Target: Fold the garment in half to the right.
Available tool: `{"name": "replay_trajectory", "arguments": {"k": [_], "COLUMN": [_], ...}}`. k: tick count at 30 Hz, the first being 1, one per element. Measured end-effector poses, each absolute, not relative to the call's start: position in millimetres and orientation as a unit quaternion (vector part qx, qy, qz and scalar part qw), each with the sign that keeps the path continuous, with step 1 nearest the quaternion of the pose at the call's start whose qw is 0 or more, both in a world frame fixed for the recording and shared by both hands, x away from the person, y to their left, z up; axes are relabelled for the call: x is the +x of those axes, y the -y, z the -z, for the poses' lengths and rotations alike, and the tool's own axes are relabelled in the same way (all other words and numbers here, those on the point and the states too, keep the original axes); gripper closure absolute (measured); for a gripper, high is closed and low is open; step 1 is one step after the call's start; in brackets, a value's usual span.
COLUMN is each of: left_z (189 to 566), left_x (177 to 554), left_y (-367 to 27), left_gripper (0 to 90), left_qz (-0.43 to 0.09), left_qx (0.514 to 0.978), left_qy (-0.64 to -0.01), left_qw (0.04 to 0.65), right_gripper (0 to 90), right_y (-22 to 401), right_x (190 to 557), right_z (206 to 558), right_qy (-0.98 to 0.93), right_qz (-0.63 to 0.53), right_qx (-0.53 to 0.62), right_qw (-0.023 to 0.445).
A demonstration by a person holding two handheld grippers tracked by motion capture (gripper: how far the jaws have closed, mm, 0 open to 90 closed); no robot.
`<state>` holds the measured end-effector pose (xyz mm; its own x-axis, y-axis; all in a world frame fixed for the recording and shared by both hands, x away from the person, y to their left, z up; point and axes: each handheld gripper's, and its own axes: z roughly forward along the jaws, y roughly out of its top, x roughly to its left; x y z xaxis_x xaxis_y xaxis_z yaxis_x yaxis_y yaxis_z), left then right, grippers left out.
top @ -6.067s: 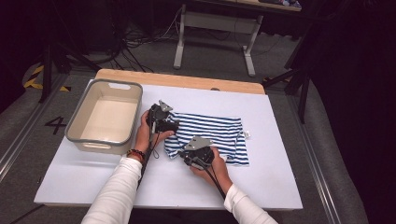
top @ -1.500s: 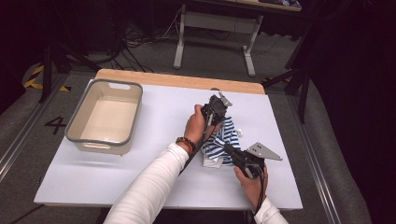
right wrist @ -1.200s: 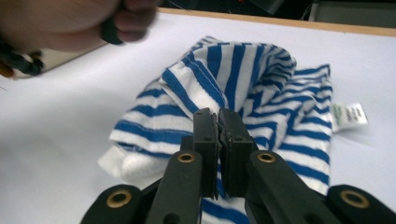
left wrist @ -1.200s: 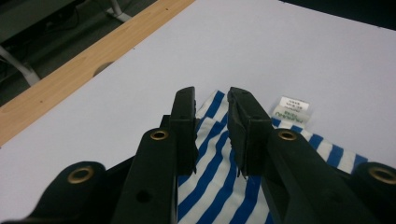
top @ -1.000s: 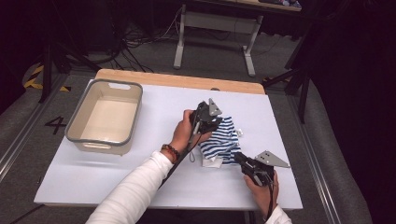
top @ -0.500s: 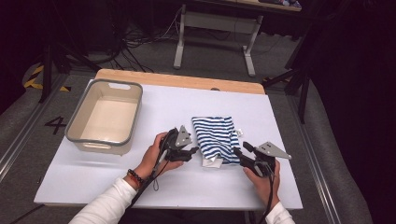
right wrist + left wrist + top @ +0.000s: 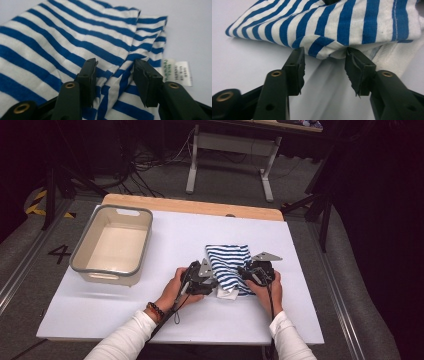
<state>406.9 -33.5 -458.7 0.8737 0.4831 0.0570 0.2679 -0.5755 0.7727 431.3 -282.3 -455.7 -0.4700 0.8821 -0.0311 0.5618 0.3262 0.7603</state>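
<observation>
A blue-and-white striped garment [image 7: 227, 260] lies folded in a narrow stack on the white table top [image 7: 150, 320], with a white edge [image 7: 227, 293] at its near end. My left gripper [image 7: 214, 284] is at the stack's near left corner. In the left gripper view [image 7: 324, 53] its jaws straddle a folded striped corner [image 7: 327, 46] without pinching it, and they have just been closing. My right gripper [image 7: 244, 272] is at the stack's right side. In the right gripper view [image 7: 113, 65] its jaws stand apart over creased stripes [image 7: 62, 37] and have just been closing.
A beige tub with a grey rim [image 7: 80, 255] stands at the left of the table. A wooden strip [image 7: 190, 206] runs along the far edge. A white care label [image 7: 177, 71] sticks out beside the garment.
The garment went from spread wide to a narrow folded stack. In the last half second both hands closed in on it, the left to its near left corner, the right to its right edge.
</observation>
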Motion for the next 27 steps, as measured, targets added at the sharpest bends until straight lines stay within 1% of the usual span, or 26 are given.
{"name": "replay_trajectory", "arguments": {"k": [1, 2, 3, 4, 5, 6, 7, 8, 9, 12, 16, 20, 22, 23, 24, 25, 26, 27], "left_z": [459.3, 459.2, 459.4, 459.4, 459.4, 459.7, 460.1, 460.5, 460.6, 460.2, 456.7, 454.5, 453.0, 452.1, 451.8, 452.3, 453.3, 454.3], "left_x": [407.4, 408.3, 409.4, 409.4, 410.2, 410.5, 410.7, 410.6, 411.5, 413.7, 416.7, 415.2, 414.3, 413.6, 413.3, 413.6, 413.3, 413.5], "left_y": [34.4, 35.2, 35.8, 35.8, 36.4, 37.5, 38.1, 38.3, 38.2, 34.7, 29.3, 27.3, 26.3, 27.2, 29.1, 31.1, 33.5, 34.6], "left_gripper": [57.4, 60.1, 64.1, 68.6, 68.6, 72.4, 84.3, 89.5, 90.0, 90.0, 90.0, 90.0, 90.0, 88.4, 81.0, 76.1, 72.1, 68.8], "left_qz": [-0.13, -0.124, -0.116, -0.116, -0.115, -0.114, -0.113, -0.118, -0.125, -0.121, -0.117, -0.127, -0.117, -0.123, -0.125, -0.117, -0.123, -0.122], "left_qx": [0.877, 0.879, 0.877, 0.877, 0.878, 0.88, 0.881, 0.882, 0.883, 0.881, 0.874, 0.873, 0.866, 0.865, 0.867, 0.871, 0.874, 0.875], "left_qy": [-0.215, -0.213, -0.213, -0.213, -0.213, -0.213, -0.212, -0.214, -0.214, -0.219, -0.224, -0.224, -0.218, -0.218, -0.216, -0.21, -0.207, -0.209], "left_qw": [0.409, 0.409, 0.414, 0.414, 0.412, 0.408, 0.408, 0.404, 0.399, 0.402, 0.415, 0.415, 0.435, 0.435, 0.431, 0.43, 0.421, 0.42], "right_gripper": [60.9, 64.2, 70.3, 70.3, 74.4, 77.2, 82.2, 82.6, 83.7, 84.4, 84.5, 84.4, 83.4, 81.5, 79.9, 78.2, 74.8, 64.2], "right_y": [282.7, 282.6, 282.2, 282.2, 280.9, 279.6, 278.6, 278.7, 279.2, 280.8, 282.1, 286.4, 290.4, 292.3, 294.0, 295.1, 295.9, 297.0], "right_x": [431.6, 431.2, 430.4, 430.4, 429.3, 428.6, 426.9, 426.7, 426.2, 423.1, 416.2, 410.1, 407.2, 406.9, 406.8, 406.8, 407.0, 407.5], "right_z": [454.7, 454.5, 454.3, 454.3, 454.1, 453.5, 452.3, 452.2, 451.9, 448.8, 439.8, 431.9, 428.5, 428.3, 428.7, 429.4, 430.1, 430.9], "right_qy": [-0.785, -0.785, -0.786, -0.786, -0.788, -0.791, -0.795, -0.794, -0.792, -0.789, -0.779, -0.77, -0.761, -0.757, -0.754, -0.753, -0.754, -0.752], "right_qz": [-0.35, -0.351, -0.352, -0.352, -0.355, -0.35, -0.343, -0.343, -0.345, -0.35, -0.362, -0.372, -0.379, -0.382, -0.381, -0.378, -0.374, -0.365], "right_qx": [0.463, 0.463, 0.462, 0.462, 0.459, 0.457, 0.452, 0.453, 0.455, 0.452, 0.446, 0.445, 0.452, 0.459, 0.466, 0.469, 0.471, 0.476], "right_qw": [0.218, 0.214, 0.211, 0.211, 0.206, 0.209, 0.215, 0.215, 0.216, 0.225, 0.253, 0.267, 0.27, 0.265, 0.263, 0.264, 0.265, 0.272]}}
